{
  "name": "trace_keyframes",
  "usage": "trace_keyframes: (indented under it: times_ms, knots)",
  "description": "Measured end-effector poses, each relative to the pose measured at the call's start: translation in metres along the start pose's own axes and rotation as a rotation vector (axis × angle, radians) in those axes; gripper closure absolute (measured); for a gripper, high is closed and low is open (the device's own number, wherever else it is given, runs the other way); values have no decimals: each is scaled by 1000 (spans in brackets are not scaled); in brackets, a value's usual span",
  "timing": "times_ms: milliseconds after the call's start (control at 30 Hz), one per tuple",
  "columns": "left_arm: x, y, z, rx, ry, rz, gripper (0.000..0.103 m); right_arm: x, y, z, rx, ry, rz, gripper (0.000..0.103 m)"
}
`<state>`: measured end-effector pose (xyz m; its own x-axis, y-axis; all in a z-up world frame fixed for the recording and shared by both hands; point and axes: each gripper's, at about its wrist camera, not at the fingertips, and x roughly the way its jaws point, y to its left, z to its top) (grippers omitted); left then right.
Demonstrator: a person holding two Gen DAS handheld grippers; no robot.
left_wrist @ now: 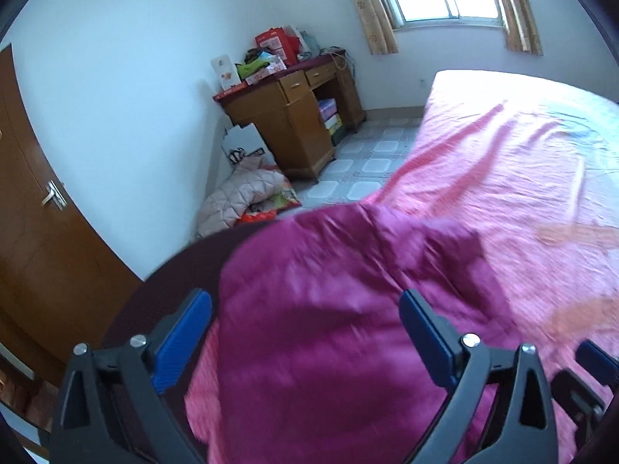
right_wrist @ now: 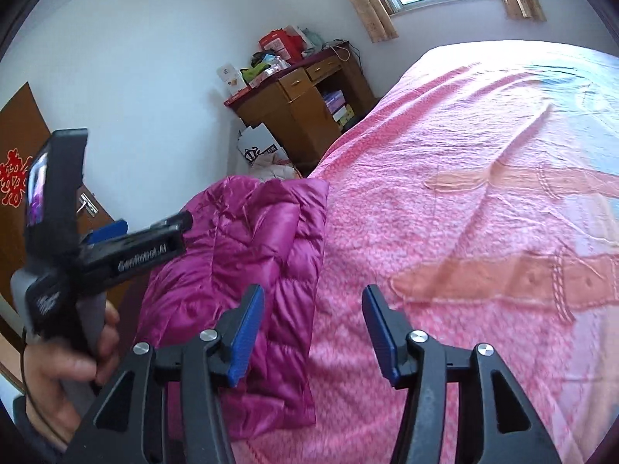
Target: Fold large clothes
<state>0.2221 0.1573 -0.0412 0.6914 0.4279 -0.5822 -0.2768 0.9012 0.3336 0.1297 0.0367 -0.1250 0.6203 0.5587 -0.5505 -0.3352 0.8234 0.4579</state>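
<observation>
Left gripper (left_wrist: 305, 332), in the left wrist view, has its blue fingers (left_wrist: 182, 342) spread wide and holds nothing. Under it the purple puffy jacket (left_wrist: 329, 309) lies folded at the near left edge of the bed (left_wrist: 503, 162).

In the right wrist view, the right gripper (right_wrist: 313, 332) is let go too, with bare pink sheet between its fingers. A hand (right_wrist: 65, 367) holds the left gripper above the jacket's left side.

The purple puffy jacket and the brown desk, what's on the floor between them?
A pale pink quilted coat heaped on colourful bags, beside a white box. The left wrist view shows it best, beyond the jacket and before the desk.
</observation>
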Motion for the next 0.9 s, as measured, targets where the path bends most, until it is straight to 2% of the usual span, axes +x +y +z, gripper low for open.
trace_keyframes:
  times_ms: [33,133,233,400,567,700,833,900]
  knots:
    - [-6,-2,-6,0,2,-1,3,-4,3,-3,-9,-6,3,49]
    - [-20,-5,-23,11,-1,55,3,-18,12,-9,-47,-30,18,49]
    - [-27,2,-43,-24,32,91,0,-13,20,-16,-83,15,39,46]
    - [-34,11,-75,-90,53,76,0,9,14,-34,-50,102,50,46]
    - [-43,9,-84,-109,28,42,0,8,15,-47,-71,123,2,43]
    - [-57,15,-89,-148,-3,-21,0,-18,24,-48,-107,73,-52,43]
    - [-80,25,-101,-154,-64,13,0,-50,42,-48,-164,-4,-91,43]
    - [-90,26,-103,-163,-100,21,0,-66,52,-47,-191,-48,-91,40]
